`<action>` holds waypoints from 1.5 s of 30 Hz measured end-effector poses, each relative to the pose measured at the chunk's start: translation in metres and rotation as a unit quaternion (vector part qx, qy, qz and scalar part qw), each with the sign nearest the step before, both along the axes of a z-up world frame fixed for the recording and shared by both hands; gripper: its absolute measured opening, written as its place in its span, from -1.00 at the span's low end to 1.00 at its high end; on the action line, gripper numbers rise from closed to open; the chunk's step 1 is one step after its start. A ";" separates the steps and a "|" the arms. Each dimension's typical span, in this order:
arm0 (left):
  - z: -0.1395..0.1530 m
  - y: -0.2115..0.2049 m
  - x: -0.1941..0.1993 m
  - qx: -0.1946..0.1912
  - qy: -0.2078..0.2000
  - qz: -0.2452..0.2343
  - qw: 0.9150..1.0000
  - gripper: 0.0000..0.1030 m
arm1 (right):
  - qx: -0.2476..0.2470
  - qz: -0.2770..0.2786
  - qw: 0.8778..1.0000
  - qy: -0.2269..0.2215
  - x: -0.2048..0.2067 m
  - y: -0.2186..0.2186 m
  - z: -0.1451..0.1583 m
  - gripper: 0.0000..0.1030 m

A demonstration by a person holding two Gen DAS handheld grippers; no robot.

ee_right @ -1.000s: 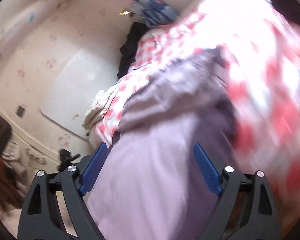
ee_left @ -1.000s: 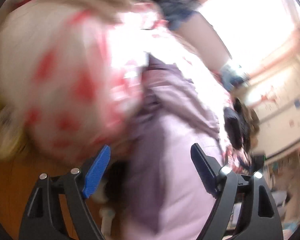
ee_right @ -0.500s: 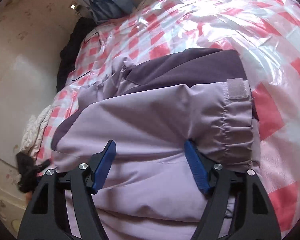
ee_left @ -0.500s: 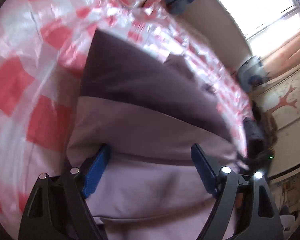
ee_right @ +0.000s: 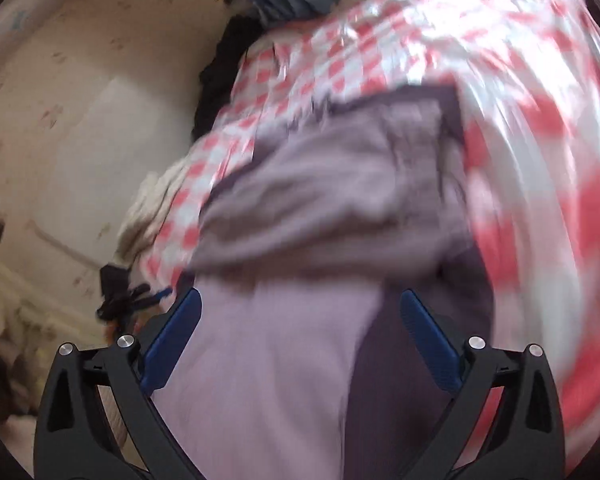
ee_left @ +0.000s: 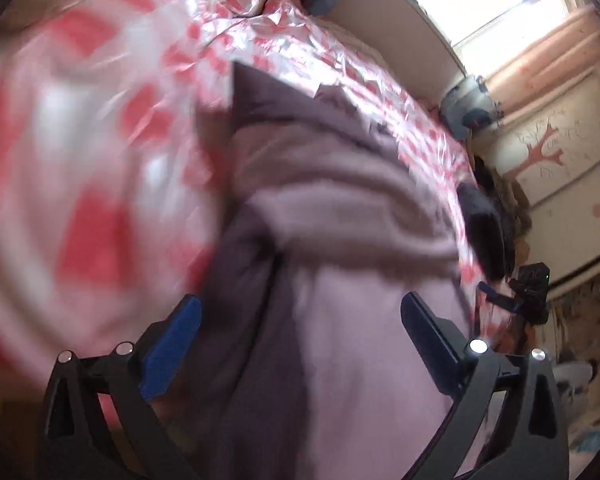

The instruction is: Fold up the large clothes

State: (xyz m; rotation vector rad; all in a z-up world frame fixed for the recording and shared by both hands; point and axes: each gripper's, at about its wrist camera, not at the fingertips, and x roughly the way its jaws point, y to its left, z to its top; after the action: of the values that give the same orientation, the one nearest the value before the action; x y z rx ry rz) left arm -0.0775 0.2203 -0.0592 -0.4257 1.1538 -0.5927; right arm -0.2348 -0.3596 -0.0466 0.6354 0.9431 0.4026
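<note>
The jacket (ee_left: 340, 240) lies on a bed covered by a glossy red-and-white checked sheet (ee_left: 100, 140), whose plastic-like surface throws bright glare in both views. Around the bed, the left wrist view shows a bright window (ee_left: 480, 0) with a peach curtain (ee_left: 548, 48) and a wall with a red tree drawing (ee_left: 540, 152); the right wrist view shows a cream patterned wall (ee_right: 60, 120), a dark heap of clothes (ee_right: 216, 76) at the bed's far edge and a pale bundle (ee_right: 148, 208) beside the sheet. The jacket (ee_right: 320, 200) is lilac with darker purple panels, bunched into thick horizontal folds, and both views are smeared by motion blur, so fine detail cannot be read. In each view the garment fills the lower centre and runs down between the 2 blue-padded fingers and out of sight below the frame. The left tongs (ee_left: 300, 340) stand spread wide, with lilac and dark purple cloth in the gap but the pads apart from each other. The right tongs (ee_right: 300, 332) stand equally wide, with the lilac fabric passing between them; whether any cloth is pinched lower down cannot be told.
</note>
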 end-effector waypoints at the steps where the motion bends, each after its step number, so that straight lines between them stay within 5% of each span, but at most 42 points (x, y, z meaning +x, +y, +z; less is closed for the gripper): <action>1: -0.008 0.019 -0.017 0.003 0.013 -0.003 1.000 0.86 | 0.002 0.004 1.000 0.014 -0.017 -0.002 -0.004 0.87; 5: -0.067 0.080 -0.071 -0.081 0.128 0.018 0.988 0.86 | 0.091 0.018 0.991 0.093 -0.096 -0.020 -0.060 0.87; 8: -0.108 0.092 -0.103 -0.143 0.175 0.014 0.974 0.86 | 0.171 0.037 0.978 0.113 -0.134 -0.021 -0.091 0.87; 14: -0.130 0.054 -0.137 -0.230 0.194 -0.044 0.953 0.86 | 0.247 0.087 0.958 0.117 -0.152 0.000 -0.118 0.87; 20: -0.118 0.047 -0.152 -0.248 0.170 -0.039 0.953 0.85 | 0.289 0.120 0.945 0.099 -0.142 0.025 -0.124 0.87; 21: -0.115 0.048 -0.154 -0.243 0.164 -0.031 0.955 0.80 | 0.289 0.119 0.945 0.100 -0.139 0.028 -0.126 0.87; 24: -0.107 0.053 -0.155 -0.229 0.148 -0.034 0.961 -0.01 | 0.275 0.112 0.950 0.099 -0.137 0.032 -0.129 0.86; 27: -0.096 0.054 -0.160 -0.216 0.124 -0.042 0.967 -0.33 | 0.267 0.114 0.953 0.085 -0.141 0.034 -0.126 0.45; 30: -0.099 0.058 -0.163 -0.244 0.124 -0.042 0.961 -0.27 | 0.255 0.121 0.956 0.080 -0.145 0.039 -0.124 0.11; 33: -0.118 0.058 -0.166 -0.250 0.172 -0.036 0.952 0.86 | 0.260 0.135 0.953 0.084 -0.147 0.038 -0.126 0.08; 37: -0.144 0.045 -0.173 -0.266 0.215 -0.054 0.938 0.86 | 0.277 0.154 0.943 0.097 -0.149 0.037 -0.134 0.09; 41: -0.135 0.041 -0.174 -0.325 0.170 -0.042 0.929 0.84 | 0.275 0.151 0.945 0.087 -0.150 0.038 -0.133 0.08; 43: -0.120 0.038 -0.172 -0.321 0.147 -0.033 0.935 0.30 | 0.259 0.143 0.953 0.068 -0.152 0.043 -0.123 -0.04; 44: -0.114 0.037 -0.172 -0.304 0.139 -0.028 0.942 0.20 | 0.253 0.137 0.956 0.057 -0.154 0.044 -0.118 -0.10; 45: -0.104 0.035 -0.172 -0.288 0.127 -0.026 0.949 -0.19 | 0.247 0.128 0.959 0.042 -0.157 0.045 -0.111 -0.14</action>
State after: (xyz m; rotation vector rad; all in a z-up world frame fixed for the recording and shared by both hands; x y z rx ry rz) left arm -0.2498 0.2553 -0.1633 -0.9976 1.2269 -0.9457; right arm -0.3919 -0.3150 -0.1574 0.9942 1.0165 0.8649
